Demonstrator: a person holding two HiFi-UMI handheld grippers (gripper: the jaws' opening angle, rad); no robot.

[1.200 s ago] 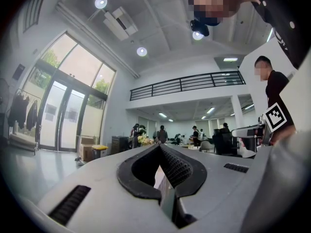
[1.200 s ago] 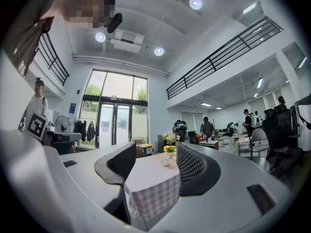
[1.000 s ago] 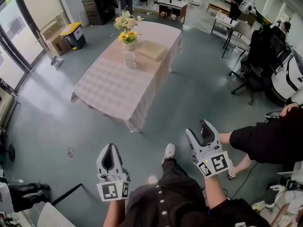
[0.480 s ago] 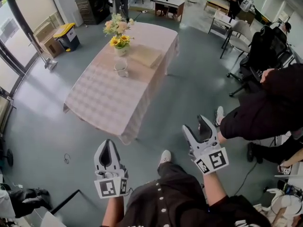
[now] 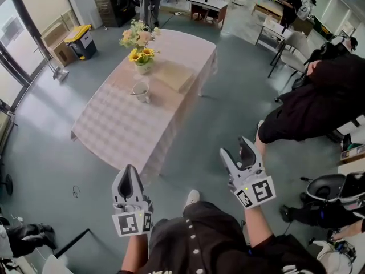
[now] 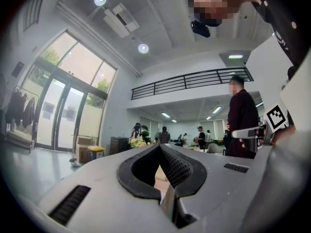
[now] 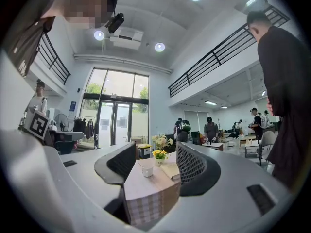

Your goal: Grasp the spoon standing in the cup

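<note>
Checked table (image 5: 117,127) bears the cup (image 5: 141,92); left claw (image 5: 130,169) closed, right claw (image 5: 235,148) agape, both empty.

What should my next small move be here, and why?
Probably step closer to the table: the cup with the spoon stands mid-table, far beyond the right gripper, whose jaws are apart and ready.

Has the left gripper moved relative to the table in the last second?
Yes. The left gripper has come nearer the table: the gap to the table's near corner has narrowed.
</note>
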